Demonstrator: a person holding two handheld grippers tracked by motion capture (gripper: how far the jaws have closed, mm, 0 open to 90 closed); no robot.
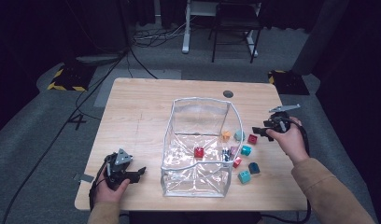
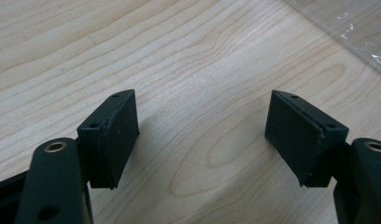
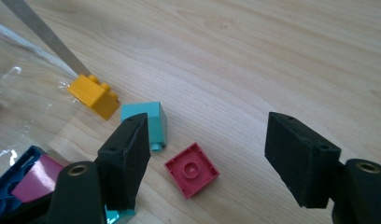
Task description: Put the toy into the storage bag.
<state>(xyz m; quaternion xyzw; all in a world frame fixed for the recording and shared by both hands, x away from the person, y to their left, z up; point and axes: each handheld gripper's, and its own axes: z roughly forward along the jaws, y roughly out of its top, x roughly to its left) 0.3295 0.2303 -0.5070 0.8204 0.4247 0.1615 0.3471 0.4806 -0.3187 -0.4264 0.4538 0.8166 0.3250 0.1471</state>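
The red brick (image 3: 192, 170) lay upside down on the tabletop (image 3: 272, 56), its hollow underside facing up, just right of the clear plastic bin (image 1: 179, 140). In the high view the same red brick (image 1: 252, 138) sat directly in front of the right gripper (image 1: 264, 130). In the right gripper view the brick lay below the right gripper (image 3: 207, 154) and nearer its left jaw; the jaws stood wide apart and touched nothing.

A teal brick (image 3: 144, 122) lay just beyond the red one, partly covered by the left jaw. An orange brick (image 3: 94, 95) rested farther on, against the wall of the bin. A dark blue brick (image 3: 13, 186) and a magenta brick (image 3: 32, 179) lay close together at the lower left of that view.

In the high view more bricks lay scattered along the right side of the bin, among them a teal one (image 1: 244, 176) and a dark blue one (image 1: 254, 167). Another red brick (image 1: 199, 151) lay inside the bin on its floor.

The left gripper (image 1: 135, 173) was held low over the tabletop near its front left corner, just left of the bin. In the left gripper view the left gripper (image 2: 202, 135) had its jaws wide apart over bare wood, with an edge of the plastic bin (image 2: 356, 32) at upper right.
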